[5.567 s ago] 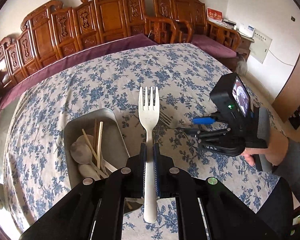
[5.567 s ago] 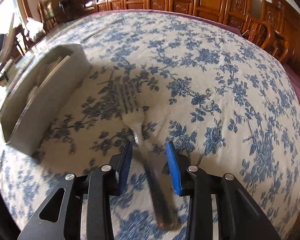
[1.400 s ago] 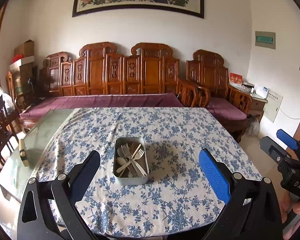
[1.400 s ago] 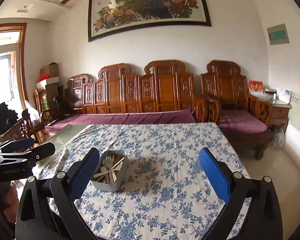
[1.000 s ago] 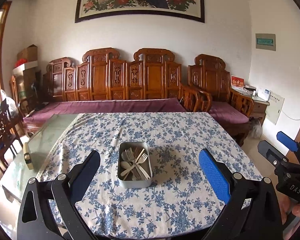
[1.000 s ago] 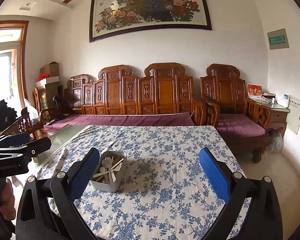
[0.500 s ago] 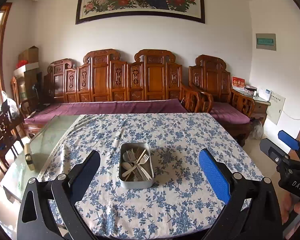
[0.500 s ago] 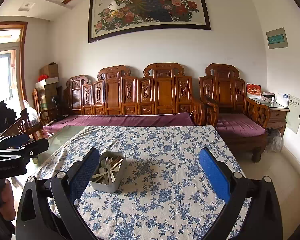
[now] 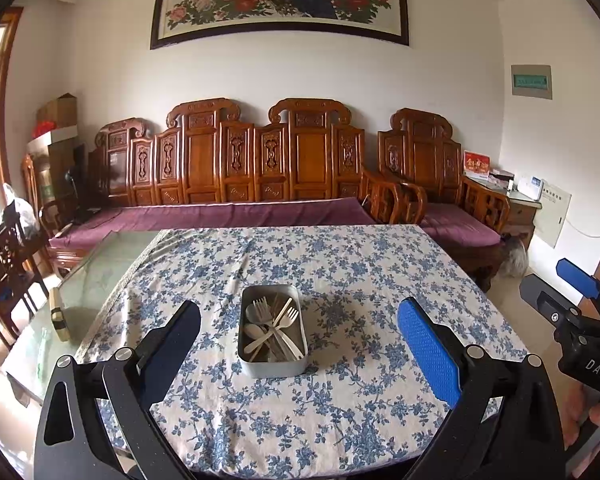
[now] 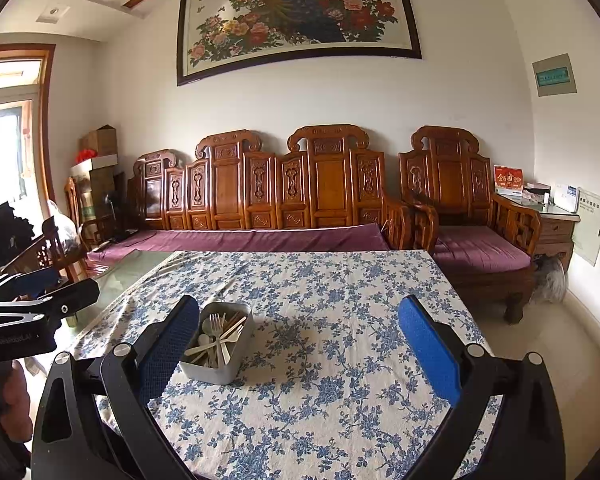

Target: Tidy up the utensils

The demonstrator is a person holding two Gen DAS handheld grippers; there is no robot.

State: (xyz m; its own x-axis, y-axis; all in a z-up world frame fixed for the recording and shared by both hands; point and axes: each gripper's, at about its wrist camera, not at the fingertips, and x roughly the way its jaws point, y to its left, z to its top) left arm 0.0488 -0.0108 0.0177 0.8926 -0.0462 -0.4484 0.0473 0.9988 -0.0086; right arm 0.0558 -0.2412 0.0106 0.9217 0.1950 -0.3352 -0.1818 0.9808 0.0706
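A grey metal tin (image 9: pixel 272 363) (image 10: pixel 210 376) sits mid-table on the blue-flowered tablecloth (image 9: pixel 340 280) (image 10: pixel 320 360). Inside it lie forks, spoons and chopsticks (image 9: pixel 274 330) (image 10: pixel 216 338) in a loose pile. My left gripper (image 9: pixel 300 344) is held back from the table's near edge, wide open and empty. My right gripper (image 10: pixel 300 348) is likewise wide open and empty, pulled back to the tin's right. Each gripper shows in the other's view: the right one (image 9: pixel 572 312) at the right edge, the left one (image 10: pixel 36 300) at the left edge, both held by a hand.
A carved wooden sofa (image 9: pixel 260 168) with purple cushions runs behind the table. An uncovered glass strip of tabletop (image 9: pixel 80 292) at the left carries a small object (image 9: pixel 58 314). Wooden chairs (image 9: pixel 8 264) stand at the left, a side cabinet (image 10: pixel 552 224) at the right.
Since 5.6 s ago both forks have gone from the grippers and the cloth into the tin, and both grippers have opened and drawn far back. Over the last second the view hardly shifts.
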